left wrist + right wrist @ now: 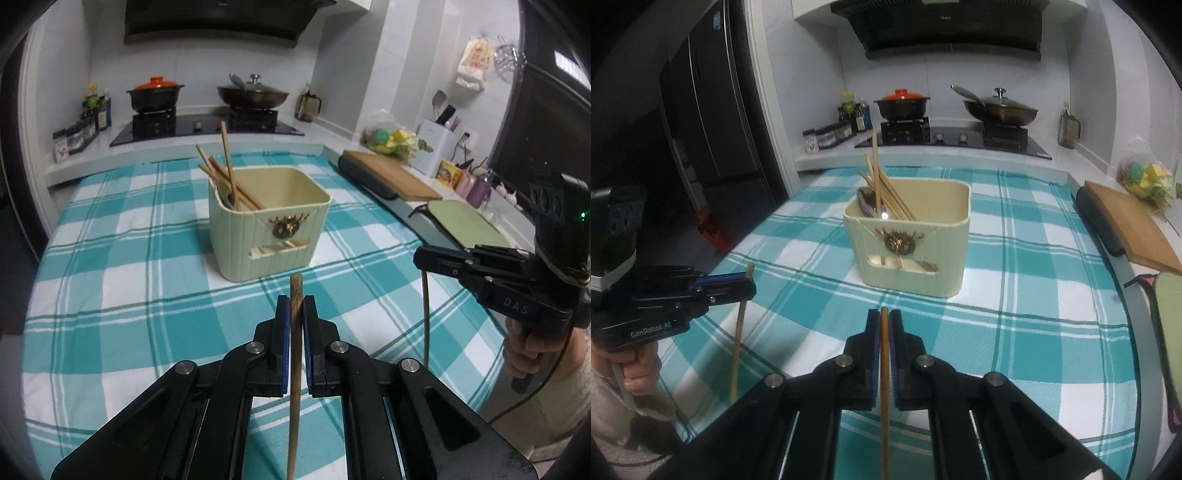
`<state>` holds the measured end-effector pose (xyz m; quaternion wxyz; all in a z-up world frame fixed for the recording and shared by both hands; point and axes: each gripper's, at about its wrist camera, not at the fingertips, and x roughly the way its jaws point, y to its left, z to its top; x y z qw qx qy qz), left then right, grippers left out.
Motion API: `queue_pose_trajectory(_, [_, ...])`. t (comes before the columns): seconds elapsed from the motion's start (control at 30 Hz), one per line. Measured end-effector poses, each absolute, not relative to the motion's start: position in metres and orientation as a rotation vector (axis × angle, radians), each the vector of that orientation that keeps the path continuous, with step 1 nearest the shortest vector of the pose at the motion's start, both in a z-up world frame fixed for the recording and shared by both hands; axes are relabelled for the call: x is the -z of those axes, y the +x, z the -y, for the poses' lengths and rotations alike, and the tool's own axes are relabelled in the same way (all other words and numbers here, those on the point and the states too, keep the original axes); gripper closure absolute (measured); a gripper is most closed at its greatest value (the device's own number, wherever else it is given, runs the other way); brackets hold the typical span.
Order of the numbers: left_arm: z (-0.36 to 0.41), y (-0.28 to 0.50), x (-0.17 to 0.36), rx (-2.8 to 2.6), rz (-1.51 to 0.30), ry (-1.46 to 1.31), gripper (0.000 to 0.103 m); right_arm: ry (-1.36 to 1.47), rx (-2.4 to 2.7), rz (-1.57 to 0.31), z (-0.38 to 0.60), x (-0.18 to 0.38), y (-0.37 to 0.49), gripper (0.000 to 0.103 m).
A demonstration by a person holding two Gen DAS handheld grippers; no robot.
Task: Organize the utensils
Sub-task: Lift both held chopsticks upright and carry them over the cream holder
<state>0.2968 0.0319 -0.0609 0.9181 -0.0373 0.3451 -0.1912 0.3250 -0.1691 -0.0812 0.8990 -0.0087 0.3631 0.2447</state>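
Note:
A cream utensil holder (269, 221) (916, 243) stands mid-table on the teal checked cloth, with several wooden chopsticks (225, 173) (882, 188) and a metal spoon (866, 203) leaning in its left side. My left gripper (295, 299) is shut on a wooden chopstick (294, 369) that hangs straight down, lifted above the cloth in front of the holder. My right gripper (884, 312) is shut on a second chopstick (884, 387), also hanging upright. Each gripper shows in the other's view, the right gripper (424, 260) with its chopstick (425, 314), the left gripper (750, 284) with its chopstick (738, 332).
A stove with a black pot (155, 94) and a lidded wok (253, 94) sits behind the table. A wooden cutting board (391, 173) and a green mat (465, 221) lie along the right counter. Spice jars (77, 136) line the left counter. A dark fridge (701, 110) stands to the left.

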Motion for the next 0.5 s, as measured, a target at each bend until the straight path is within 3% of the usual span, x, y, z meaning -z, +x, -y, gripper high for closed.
queue_pose_trajectory(0.5, [-0.034,0.257,0.007,0.395,-0.515,-0.117,0.098,0.039,-0.493,-0.502,0.175,0.007,0.269,0.098])
